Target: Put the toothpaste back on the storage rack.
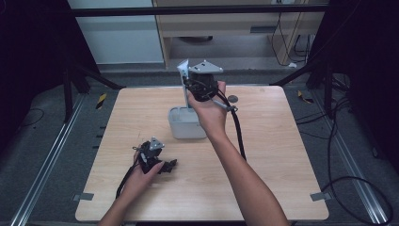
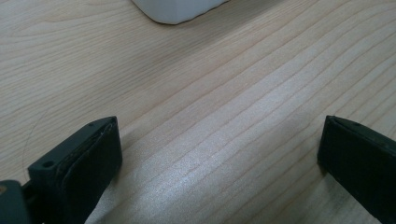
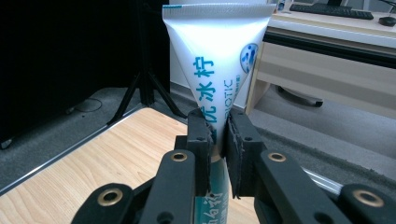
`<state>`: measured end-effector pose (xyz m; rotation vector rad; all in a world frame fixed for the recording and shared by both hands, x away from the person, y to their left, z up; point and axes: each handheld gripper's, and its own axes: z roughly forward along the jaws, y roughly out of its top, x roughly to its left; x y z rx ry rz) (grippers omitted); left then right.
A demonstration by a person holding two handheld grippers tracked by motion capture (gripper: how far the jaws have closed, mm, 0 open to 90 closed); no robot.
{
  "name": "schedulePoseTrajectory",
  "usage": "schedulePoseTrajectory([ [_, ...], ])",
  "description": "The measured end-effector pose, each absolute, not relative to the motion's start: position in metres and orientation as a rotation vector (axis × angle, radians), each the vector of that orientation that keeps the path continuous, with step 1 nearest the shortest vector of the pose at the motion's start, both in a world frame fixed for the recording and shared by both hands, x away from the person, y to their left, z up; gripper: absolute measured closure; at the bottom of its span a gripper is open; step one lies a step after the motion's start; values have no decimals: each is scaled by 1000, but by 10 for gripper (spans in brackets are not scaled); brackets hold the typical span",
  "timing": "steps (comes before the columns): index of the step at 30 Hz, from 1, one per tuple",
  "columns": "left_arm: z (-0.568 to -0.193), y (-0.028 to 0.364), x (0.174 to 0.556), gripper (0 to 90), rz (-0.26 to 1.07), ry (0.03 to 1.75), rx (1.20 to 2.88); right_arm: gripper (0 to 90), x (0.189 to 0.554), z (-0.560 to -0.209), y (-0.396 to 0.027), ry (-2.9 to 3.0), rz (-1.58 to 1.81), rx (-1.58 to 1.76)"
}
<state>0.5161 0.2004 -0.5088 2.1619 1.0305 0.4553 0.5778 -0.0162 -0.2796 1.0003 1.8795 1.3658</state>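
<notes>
R gripper [image 3: 218, 135] jaws clamp tube [image 3: 215, 56] above white bin [image 1: 184, 123].

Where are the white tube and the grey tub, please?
white tube [image 3: 212, 60], right gripper view, on its printed face above the fingers.
grey tub [image 1: 182, 128], high view, on its front wall.

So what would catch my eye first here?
Probably the white tube with blue lettering, pinched between the right gripper's jaws and held upright above a grey container mid-table. Next, the left gripper, jaws wide apart, low over the bare wooden table near the front-left.
</notes>
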Motion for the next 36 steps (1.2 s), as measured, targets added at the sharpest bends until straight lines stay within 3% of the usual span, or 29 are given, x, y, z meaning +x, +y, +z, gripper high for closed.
schedulePoseTrajectory([
  [36, -509, 200, 516, 0, 456, 1030, 2160, 808, 583, -313, -10, 1919, 1359, 1042],
])
